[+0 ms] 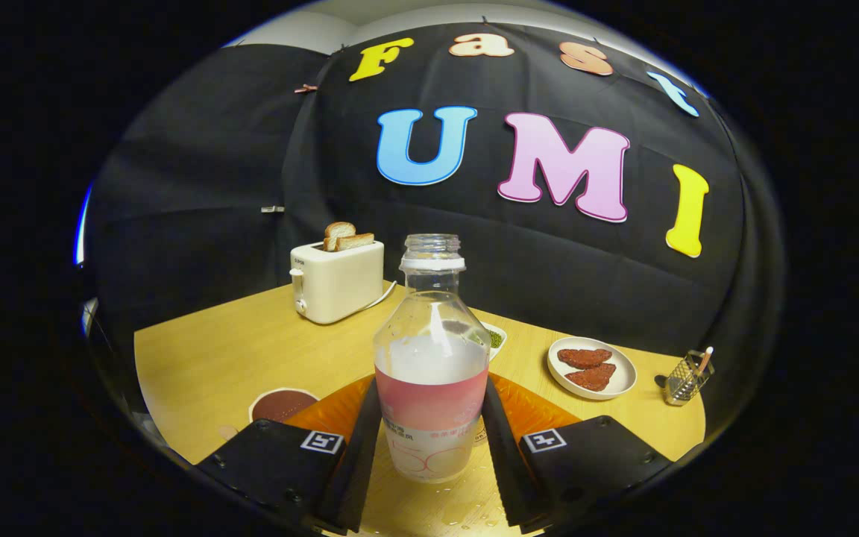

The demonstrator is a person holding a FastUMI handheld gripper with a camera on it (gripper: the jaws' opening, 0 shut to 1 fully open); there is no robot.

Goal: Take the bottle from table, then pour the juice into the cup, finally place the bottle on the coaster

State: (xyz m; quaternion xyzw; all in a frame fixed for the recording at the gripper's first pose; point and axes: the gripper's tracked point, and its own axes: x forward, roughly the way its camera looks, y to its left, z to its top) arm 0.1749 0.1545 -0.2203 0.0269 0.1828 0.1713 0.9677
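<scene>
A clear, uncapped bottle [429,373] with a pink label stands upright between my fingers, about half full of pale, milky juice. My gripper [430,384] is shut on it, with both fingers [361,447] pressed against the label's sides. An orange coaster [534,406] lies on the table just behind the bottle and is partly hidden by it and the fingers. To the left, beside the left finger, sits a white cup [281,405] with a dark brown inside. Water drops dot the wooden table [206,358] under the bottle.
A cream toaster [336,282] with two bread slices stands at the back left. A white plate [592,368] with reddish-brown pieces sits to the right, and a wire holder [687,377] beyond it. A small dish of green stuff [496,338] peeks from behind the bottle.
</scene>
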